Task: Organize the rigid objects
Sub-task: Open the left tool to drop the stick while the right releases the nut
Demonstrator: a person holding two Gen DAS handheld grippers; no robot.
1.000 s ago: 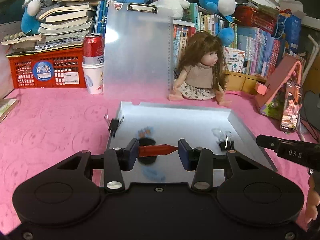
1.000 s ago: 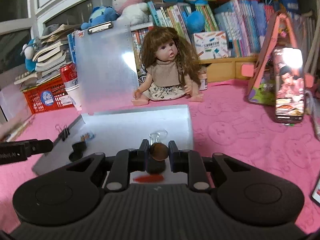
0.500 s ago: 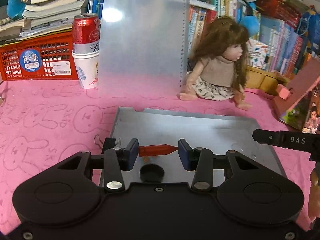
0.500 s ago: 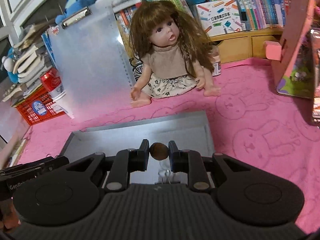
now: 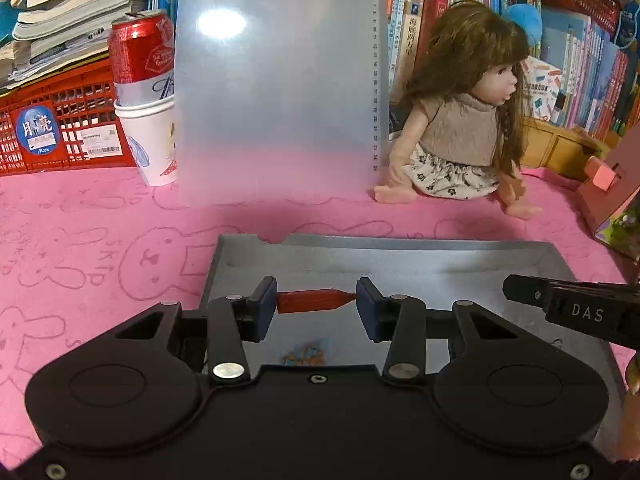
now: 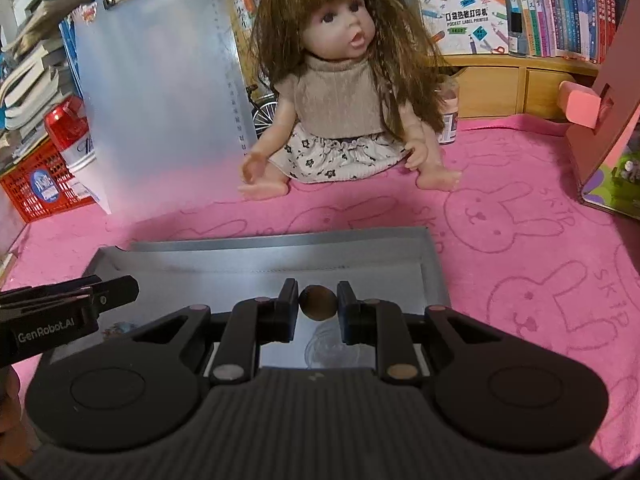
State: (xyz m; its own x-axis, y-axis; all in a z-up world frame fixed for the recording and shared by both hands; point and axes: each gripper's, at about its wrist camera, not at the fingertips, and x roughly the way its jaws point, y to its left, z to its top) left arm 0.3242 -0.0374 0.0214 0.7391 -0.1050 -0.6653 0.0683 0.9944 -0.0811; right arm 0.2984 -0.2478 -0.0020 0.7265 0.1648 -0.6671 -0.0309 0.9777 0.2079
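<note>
A grey tray (image 5: 400,245) lies on the pink cloth; it also shows in the right wrist view (image 6: 280,240). My left gripper (image 5: 316,304) is shut on a red pointed piece (image 5: 310,301), held crosswise above the tray's left half. A small blue-and-orange item (image 5: 306,357) lies in the tray below it. My right gripper (image 6: 318,304) is shut on a small brown round object (image 6: 318,303) above the tray's right half. Each gripper's body shows at the edge of the other's view.
A doll (image 6: 340,92) sits behind the tray. A translucent clipboard (image 5: 276,80) stands upright to its left, beside a red can in a paper cup (image 5: 148,92) and a red basket (image 5: 52,120). A pink cardboard house (image 6: 608,120) stands at the right. Books line the back.
Both grippers have moved forward over the tray toward its far edge, still holding their objects. The black cap and binder clips have passed out of view beneath them.
</note>
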